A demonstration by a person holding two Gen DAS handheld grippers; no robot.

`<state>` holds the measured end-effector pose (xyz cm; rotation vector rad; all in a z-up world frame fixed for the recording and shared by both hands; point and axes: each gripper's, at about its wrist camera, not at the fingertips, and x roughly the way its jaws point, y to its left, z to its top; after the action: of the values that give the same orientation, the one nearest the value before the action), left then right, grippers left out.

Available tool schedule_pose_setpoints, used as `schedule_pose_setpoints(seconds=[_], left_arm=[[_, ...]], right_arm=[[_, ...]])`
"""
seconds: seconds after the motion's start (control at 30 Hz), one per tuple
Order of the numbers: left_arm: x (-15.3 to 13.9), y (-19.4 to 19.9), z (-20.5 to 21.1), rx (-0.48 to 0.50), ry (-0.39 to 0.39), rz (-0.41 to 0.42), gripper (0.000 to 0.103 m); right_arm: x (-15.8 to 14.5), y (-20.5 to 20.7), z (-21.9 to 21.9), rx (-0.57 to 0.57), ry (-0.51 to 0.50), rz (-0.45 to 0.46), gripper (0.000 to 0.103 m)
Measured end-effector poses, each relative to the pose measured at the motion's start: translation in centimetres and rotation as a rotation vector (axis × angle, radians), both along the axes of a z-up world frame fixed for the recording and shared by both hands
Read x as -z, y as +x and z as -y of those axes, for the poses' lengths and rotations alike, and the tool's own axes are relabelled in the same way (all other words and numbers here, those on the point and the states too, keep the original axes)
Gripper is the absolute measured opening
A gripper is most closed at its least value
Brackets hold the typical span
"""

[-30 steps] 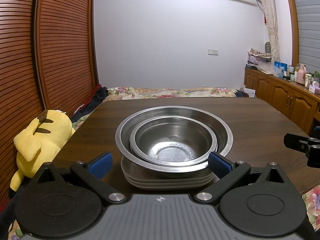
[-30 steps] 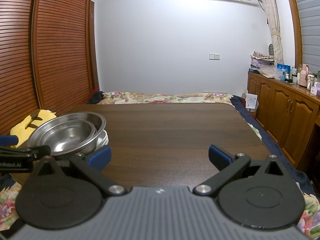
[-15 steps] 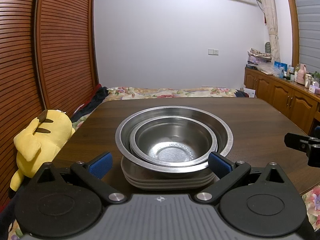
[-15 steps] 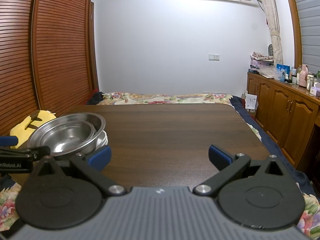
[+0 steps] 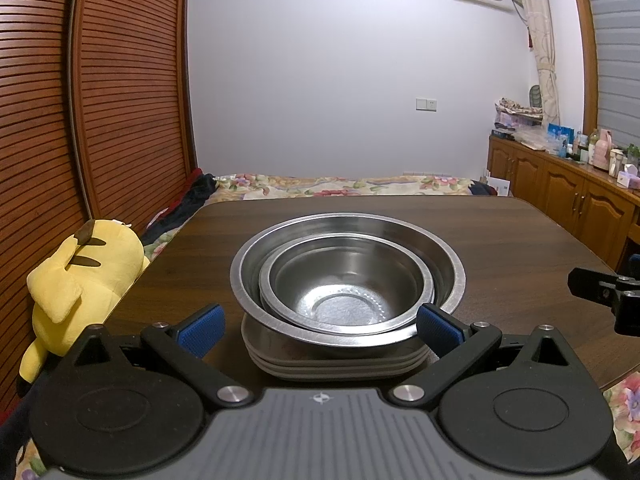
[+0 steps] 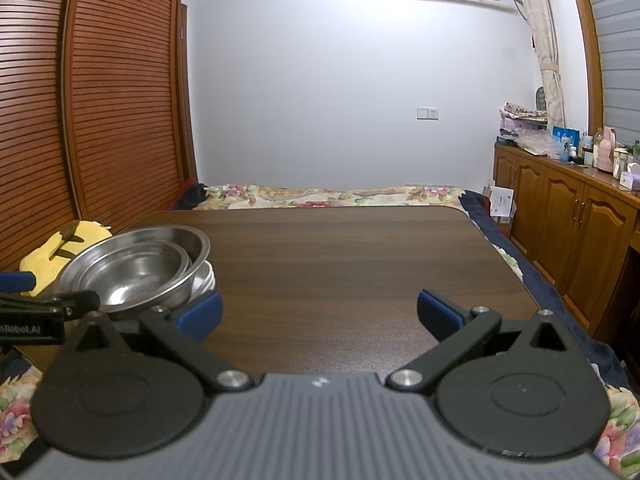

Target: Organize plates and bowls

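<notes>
A small steel bowl [image 5: 347,284] is nested inside a larger steel bowl [image 5: 448,256], and both rest on a stack of grey plates [image 5: 336,366] near the front edge of the dark wooden table [image 5: 520,248]. My left gripper [image 5: 320,328] is open, its blue pads on either side of the stack's near edge, holding nothing. In the right wrist view the same bowls [image 6: 136,268] and plates [image 6: 206,280] sit at the left. My right gripper [image 6: 319,312] is open over bare tabletop, apart from the stack.
A yellow plush toy [image 5: 76,280] lies off the table's left edge by the slatted wooden doors [image 5: 100,100]. A bed with floral cover [image 5: 340,186] lies beyond the table. Wooden cabinets [image 6: 580,224] with bottles on top line the right wall.
</notes>
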<state>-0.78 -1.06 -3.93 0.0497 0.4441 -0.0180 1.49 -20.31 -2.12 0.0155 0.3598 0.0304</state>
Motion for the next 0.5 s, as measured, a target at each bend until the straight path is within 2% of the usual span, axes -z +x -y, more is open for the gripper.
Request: schedule_pose_setpoints(seconds=[0.5], left_arm=[[-0.02, -0.02, -0.01, 0.000, 0.000, -0.001, 0.103]], right_arm=[[0.04, 0.10, -0.01, 0.000, 0.001, -0.001, 0.103]])
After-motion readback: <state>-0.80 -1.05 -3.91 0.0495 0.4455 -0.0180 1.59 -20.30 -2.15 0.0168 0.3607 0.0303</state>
